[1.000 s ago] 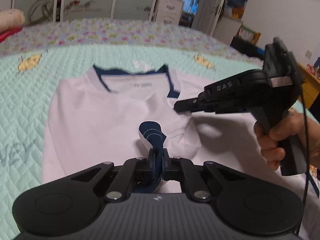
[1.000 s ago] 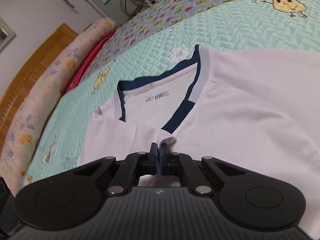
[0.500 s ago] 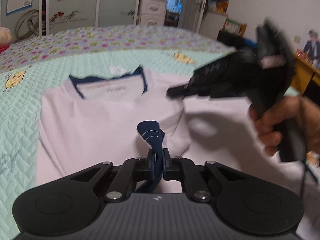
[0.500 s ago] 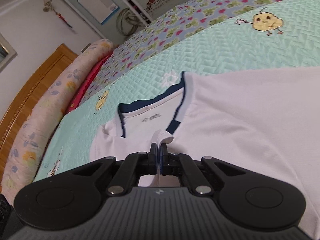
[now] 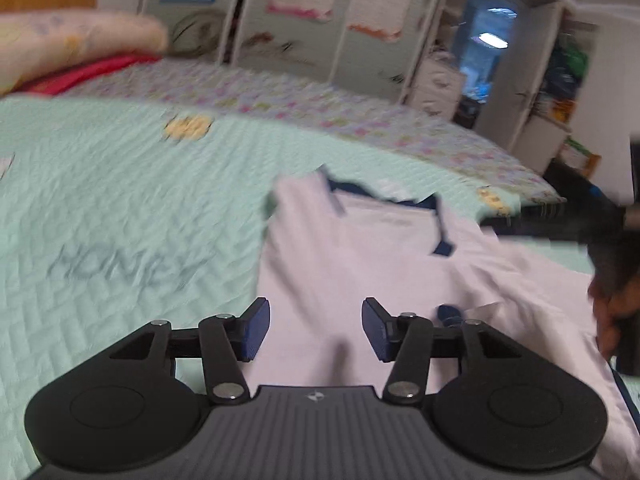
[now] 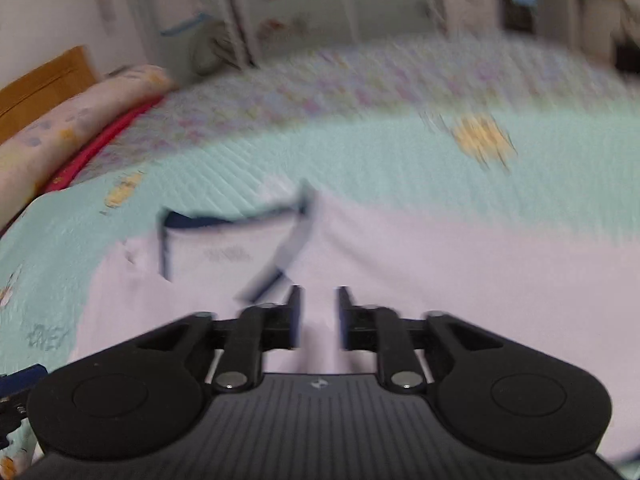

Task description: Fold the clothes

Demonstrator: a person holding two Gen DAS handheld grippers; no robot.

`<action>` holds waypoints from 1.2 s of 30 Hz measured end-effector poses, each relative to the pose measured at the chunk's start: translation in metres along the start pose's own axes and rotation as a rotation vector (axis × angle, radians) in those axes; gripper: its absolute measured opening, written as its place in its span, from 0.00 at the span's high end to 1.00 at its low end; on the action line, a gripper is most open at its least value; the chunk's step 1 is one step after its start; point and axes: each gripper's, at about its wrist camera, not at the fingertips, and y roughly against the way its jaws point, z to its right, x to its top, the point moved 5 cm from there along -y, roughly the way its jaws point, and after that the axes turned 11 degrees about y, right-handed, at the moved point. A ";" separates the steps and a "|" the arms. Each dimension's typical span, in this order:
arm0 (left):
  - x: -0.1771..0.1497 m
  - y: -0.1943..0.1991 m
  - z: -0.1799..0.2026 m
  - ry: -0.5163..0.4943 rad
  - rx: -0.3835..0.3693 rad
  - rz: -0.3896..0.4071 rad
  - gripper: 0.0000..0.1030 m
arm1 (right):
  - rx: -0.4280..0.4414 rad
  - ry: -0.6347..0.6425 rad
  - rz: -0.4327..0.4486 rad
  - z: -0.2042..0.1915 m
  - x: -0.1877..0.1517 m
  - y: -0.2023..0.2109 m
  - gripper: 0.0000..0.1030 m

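A white T-shirt with a navy collar lies flat on the bed, its sleeve folded in over the chest. My left gripper hovers over the shirt's near left part, its jaws opening with nothing between them. The navy sleeve cuff lies on the shirt just right of its right finger. In the right wrist view, which is blurred, my right gripper is above the shirt below the collar, jaws opening and empty. The right gripper's body and the hand holding it show at the right edge.
The mint quilted bedspread stretches left of the shirt, with a floral border behind. Pillows and a wooden headboard are at the far left. Wardrobes and a doorway stand beyond the bed.
Both grippers were shut on cloth, the left on the navy sleeve cuff and the right on a white fold. Both have let go and opened. The left view has swung left; the right gripper rose.
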 end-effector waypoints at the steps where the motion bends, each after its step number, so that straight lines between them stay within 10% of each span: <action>1: -0.001 -0.003 -0.002 0.008 -0.003 -0.009 0.47 | 0.073 0.032 -0.014 -0.014 0.012 -0.009 0.64; 8: -0.021 -0.003 -0.003 -0.007 0.046 -0.001 0.47 | 0.477 0.076 -0.259 -0.107 0.097 -0.118 0.63; 19: -0.031 -0.003 -0.002 0.005 0.082 0.044 0.45 | 0.368 0.343 -0.651 -0.168 0.116 -0.193 0.63; 23: -0.033 -0.004 -0.001 -0.007 0.080 0.045 0.42 | 0.394 0.381 -0.742 -0.180 0.118 -0.201 0.94; 30: -0.034 -0.002 -0.005 0.017 0.100 0.064 0.42 | 0.601 0.119 -0.518 -0.143 0.131 -0.196 1.00; 36: -0.039 -0.001 -0.001 -0.015 0.138 0.085 0.41 | 0.578 -0.002 -0.423 -0.114 0.089 -0.211 1.00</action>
